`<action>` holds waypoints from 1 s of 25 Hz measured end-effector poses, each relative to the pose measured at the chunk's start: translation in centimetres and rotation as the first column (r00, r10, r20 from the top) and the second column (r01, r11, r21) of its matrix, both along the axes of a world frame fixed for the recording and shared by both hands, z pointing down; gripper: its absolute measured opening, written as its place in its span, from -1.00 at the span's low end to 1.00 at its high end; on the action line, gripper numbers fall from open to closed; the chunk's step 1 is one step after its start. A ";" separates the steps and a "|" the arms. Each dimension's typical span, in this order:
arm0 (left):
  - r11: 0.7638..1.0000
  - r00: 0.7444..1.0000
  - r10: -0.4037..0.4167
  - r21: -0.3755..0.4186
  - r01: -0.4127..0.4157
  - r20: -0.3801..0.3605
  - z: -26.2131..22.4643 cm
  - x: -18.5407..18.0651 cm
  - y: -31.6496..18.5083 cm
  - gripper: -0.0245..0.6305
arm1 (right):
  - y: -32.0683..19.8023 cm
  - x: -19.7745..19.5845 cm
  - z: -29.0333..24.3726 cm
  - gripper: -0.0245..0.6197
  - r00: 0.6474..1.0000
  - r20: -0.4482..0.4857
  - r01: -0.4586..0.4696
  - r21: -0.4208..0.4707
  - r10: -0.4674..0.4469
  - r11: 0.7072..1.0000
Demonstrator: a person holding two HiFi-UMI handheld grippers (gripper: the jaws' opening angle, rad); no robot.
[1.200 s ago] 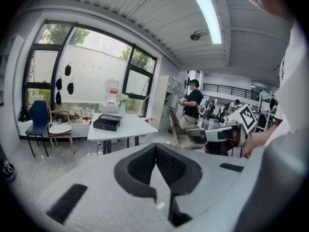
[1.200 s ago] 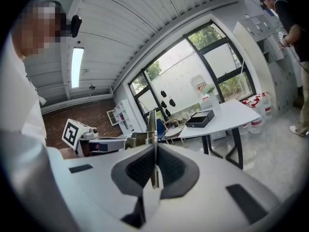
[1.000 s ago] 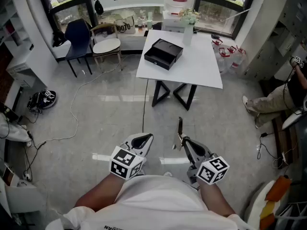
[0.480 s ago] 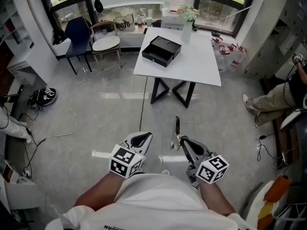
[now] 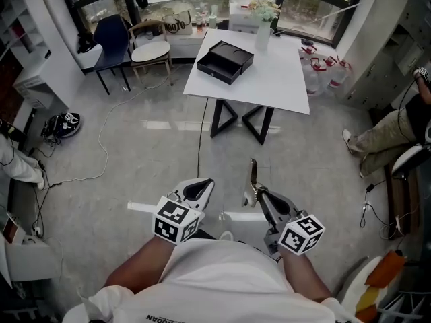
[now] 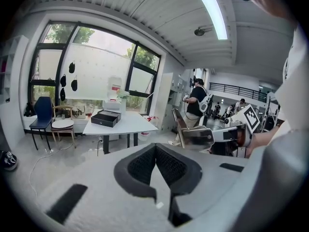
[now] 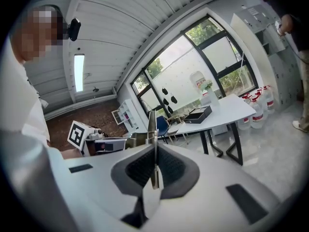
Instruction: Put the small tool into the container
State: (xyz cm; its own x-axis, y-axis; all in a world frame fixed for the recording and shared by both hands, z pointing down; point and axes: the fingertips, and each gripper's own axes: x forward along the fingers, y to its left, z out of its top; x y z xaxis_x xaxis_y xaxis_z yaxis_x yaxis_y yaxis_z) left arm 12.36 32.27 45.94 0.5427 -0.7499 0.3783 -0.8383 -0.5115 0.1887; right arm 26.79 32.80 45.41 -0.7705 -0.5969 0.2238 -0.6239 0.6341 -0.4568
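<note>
Right gripper [image 5: 255,194] — small tool [image 5: 252,171] between jaws

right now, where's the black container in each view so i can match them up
Head view: the black container is at top centre, on the left part of the white table.
Left gripper view: left of centre, above the jaws.
Right gripper view: right of centre, above the jaws.
Shared landmark: the white table under it, seen in all three views.

Small tool [image 5: 252,179] is looking like bare metal w/ dull sheen. Container [image 5: 225,61] is showing matt blk; table [image 5: 279,86] smooth white. Floor [image 5: 135,153] is reflecting light, glossy grey. Right gripper [image 5: 258,195] pads [image 7: 140,168] are looking rough blk, shell matt grey plastic.
</note>
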 end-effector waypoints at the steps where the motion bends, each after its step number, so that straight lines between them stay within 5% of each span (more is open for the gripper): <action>1: 1.000 1.000 -0.002 -0.001 0.002 0.001 0.1 0.4 0.0 -0.90 | 0.0 0.5 0.2 -0.89 1.000 -0.001 0.000 -0.005 0.000 1.000; 11: 1.000 1.000 0.006 -0.015 -0.006 0.017 0.5 3.1 0.0 -0.90 | -0.4 2.8 0.9 -0.89 1.000 0.017 -0.011 -0.023 0.011 1.000; 25: 0.999 1.000 -0.028 -0.046 0.028 0.012 2.2 1.3 -3.8 -0.90 | -4.9 1.3 2.4 -0.89 1.000 0.015 0.003 -0.064 -0.002 0.998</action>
State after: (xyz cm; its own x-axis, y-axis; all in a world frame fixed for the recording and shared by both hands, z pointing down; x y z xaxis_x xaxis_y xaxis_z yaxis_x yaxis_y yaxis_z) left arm 13.64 28.43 48.17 0.5171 -0.7463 0.4190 -0.8545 -0.4786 0.2021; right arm 28.10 27.93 47.85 -0.7754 -0.5798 0.2502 -0.6154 0.6050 -0.5053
